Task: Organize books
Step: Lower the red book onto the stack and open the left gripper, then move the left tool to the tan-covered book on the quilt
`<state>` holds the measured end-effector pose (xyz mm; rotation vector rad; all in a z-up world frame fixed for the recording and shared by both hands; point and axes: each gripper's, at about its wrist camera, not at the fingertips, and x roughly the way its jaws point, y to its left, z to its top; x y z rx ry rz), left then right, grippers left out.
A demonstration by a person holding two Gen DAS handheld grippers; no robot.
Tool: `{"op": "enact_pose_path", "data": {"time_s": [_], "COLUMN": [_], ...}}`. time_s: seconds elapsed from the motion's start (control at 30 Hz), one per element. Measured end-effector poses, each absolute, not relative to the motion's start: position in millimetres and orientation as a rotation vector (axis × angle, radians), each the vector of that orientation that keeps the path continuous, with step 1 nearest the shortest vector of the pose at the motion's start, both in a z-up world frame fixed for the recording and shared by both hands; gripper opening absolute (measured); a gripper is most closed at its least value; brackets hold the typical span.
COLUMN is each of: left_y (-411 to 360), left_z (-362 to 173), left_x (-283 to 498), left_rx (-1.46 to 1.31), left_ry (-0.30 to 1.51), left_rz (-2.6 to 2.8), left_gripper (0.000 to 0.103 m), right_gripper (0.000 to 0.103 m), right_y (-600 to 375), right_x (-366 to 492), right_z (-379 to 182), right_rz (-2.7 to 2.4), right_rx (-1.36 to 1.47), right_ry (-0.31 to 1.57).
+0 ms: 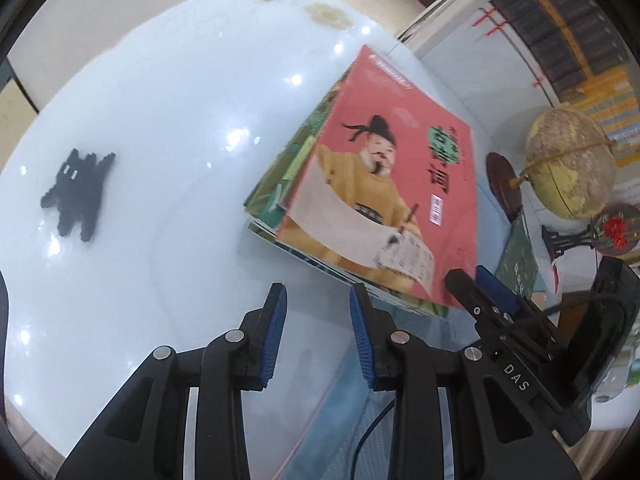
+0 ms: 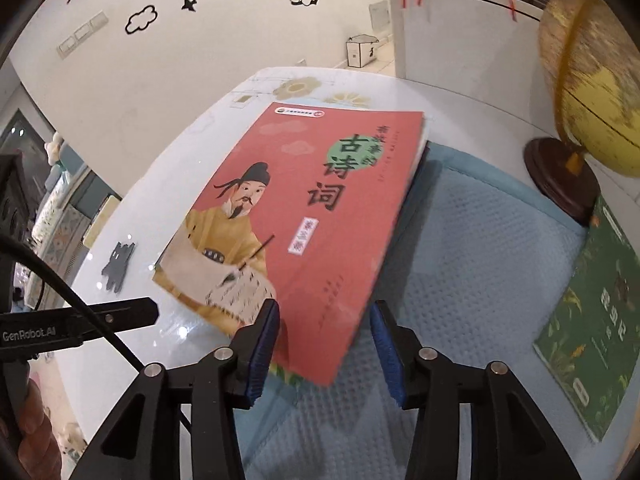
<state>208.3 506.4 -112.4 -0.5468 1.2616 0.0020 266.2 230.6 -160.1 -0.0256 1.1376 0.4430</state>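
step: red poetry book (image 2: pixel 304 236) lies on top of a small stack of books (image 1: pixel 280 184); looks just set down or about to be squared up. My read: stacking stage, one book left out.
left tongs (image 1: pixel 318 334): released, nothing btwn the blue pads; only bare bench (image 1: pixel 160 120) under them. Stack sits just ahead & to their right.
right tongs (image 2: pixel 324 346): released, jaws apart. Near corner of the red book lies btwn the pads, but no pad presses on it as far as I can see; bit blurred there.
stack: red cover up, green-edged books under it, edges fanned out, not flush. Sits partly on the glossy bench, partly on the blue mat (image 2: pixel 480 280).
green book (image 2: pixel 592 320): flat on the mat's far side, well right of the right tongs, apart from the stack. Prob. next one to fetch.
next move needs: right tongs swing right to the green book, get a pad under its edge (flat on soft mat, so lift an edge first), carry it onto the stack. Or nudge stack edges flush w/ both tongs.
containers: none in view; no shelf, box or bookend seen. Books just piled.
nearby: globe (image 1: pixel 572 164) on wood base beyond the green book, close enough to knock; black cat figure (image 1: pixel 78 196) far left of left tongs, clear of the work.
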Motion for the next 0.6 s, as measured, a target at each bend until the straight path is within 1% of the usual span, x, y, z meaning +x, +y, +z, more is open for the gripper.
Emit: {"op": "enact_pose_path", "data": {"time_s": [0.03, 0.17, 0.27, 0.47, 0.6], "left_y": [500.1, 473.6, 439.5, 350.5, 287.1], "left_z": [-106.5, -96.2, -93.3, -100.8, -106.7], "left_x": [204.5, 200.7, 197.0, 198.5, 196.0], "left_rx": [-0.519, -0.453, -0.443, -0.366, -0.324], "left_ry": [1.245, 1.226, 1.221, 1.271, 1.305], "left_rz": [-0.001, -0.044, -0.132, -0.302, -0.401], "left_gripper": [0.029, 0.029, 0.029, 0.029, 0.029], "right_gripper": [0.053, 0.054, 0.054, 0.054, 0.054], "right_y": [225.1, 192.3, 163.7, 72.3, -8.9], "right_x": [263.8, 247.0, 230.6, 189.4, 157.2], "right_z": [-159.8, -159.1, -160.3, -172.8, -178.6], "right_rz": [0.437, 0.397, 0.345, 0.195, 0.049], "right_rx": [-0.014, 0.015, 0.009, 0.029, 0.059], "right_ry": [1.138, 1.148, 1.159, 1.207, 1.233]}}
